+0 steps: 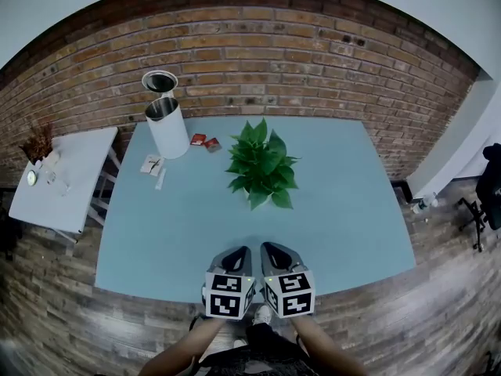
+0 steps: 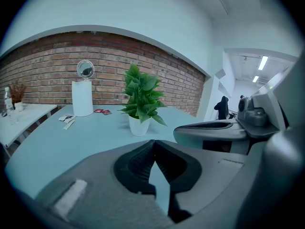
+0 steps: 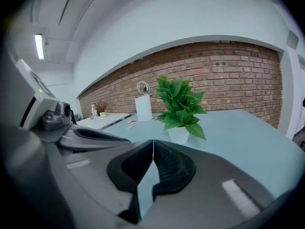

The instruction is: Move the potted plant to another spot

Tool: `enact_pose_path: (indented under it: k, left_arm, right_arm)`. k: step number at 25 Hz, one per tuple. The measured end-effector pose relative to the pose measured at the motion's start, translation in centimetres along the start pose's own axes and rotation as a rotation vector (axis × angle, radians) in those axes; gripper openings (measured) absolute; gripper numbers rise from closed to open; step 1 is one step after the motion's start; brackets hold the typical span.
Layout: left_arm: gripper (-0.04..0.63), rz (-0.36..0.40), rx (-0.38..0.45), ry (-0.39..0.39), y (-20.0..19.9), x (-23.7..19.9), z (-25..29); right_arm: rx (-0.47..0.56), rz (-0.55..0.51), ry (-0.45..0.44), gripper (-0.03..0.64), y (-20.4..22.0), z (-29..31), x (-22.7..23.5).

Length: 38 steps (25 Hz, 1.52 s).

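The potted plant, green leaves in a small white pot, stands upright near the middle of the light blue table. It shows ahead of both grippers, in the left gripper view and in the right gripper view. My left gripper and right gripper hover side by side over the table's near edge, well short of the plant. Both are shut with nothing between the jaws.
A tall white cylinder with a round mirror behind it stands at the table's far left, with small red packets and white packets beside it. A white side table sits to the left. A brick wall backs the scene.
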State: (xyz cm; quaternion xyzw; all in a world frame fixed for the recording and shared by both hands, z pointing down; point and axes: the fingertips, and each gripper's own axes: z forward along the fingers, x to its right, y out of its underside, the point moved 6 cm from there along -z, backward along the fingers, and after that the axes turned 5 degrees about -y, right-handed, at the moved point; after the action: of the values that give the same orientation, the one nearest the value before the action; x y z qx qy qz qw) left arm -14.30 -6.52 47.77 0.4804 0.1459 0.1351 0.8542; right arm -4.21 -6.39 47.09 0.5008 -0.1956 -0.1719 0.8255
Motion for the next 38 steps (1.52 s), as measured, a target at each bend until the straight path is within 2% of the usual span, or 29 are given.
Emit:
enact_pose_path:
  k: [21,26,31,35,38]
  left_arm:
    - [0.0,-0.02,-0.017,-0.156,-3.3,-2.6,4.7]
    - [0.0,-0.038,-0.023,-0.152,-3.5,-3.1,5.2]
    - [0.0,-0.023,-0.026,-0.122,-4.2,-4.0,6.0]
    - [0.0,-0.007,-0.03,-0.092,-4.8,-5.1,6.6]
    - [0.0,0.004,-0.029,-0.07,-5.3,-6.0,7.0]
  right_arm:
    - [-0.015,0.012,-0.033,0.081,-2.0,6.6,5.4]
    - [-0.011,0.017,-0.021,0.114,-1.8,8.0,5.8]
    - [-0.013,0.041,0.007,0.153,-1.5,9.4,5.9]
    - [-0.023,0.066,0.028,0.204,-1.2,10.7,5.7]
    - [-0.026,0.095,0.067,0.27,-0.8,11.8,5.8]
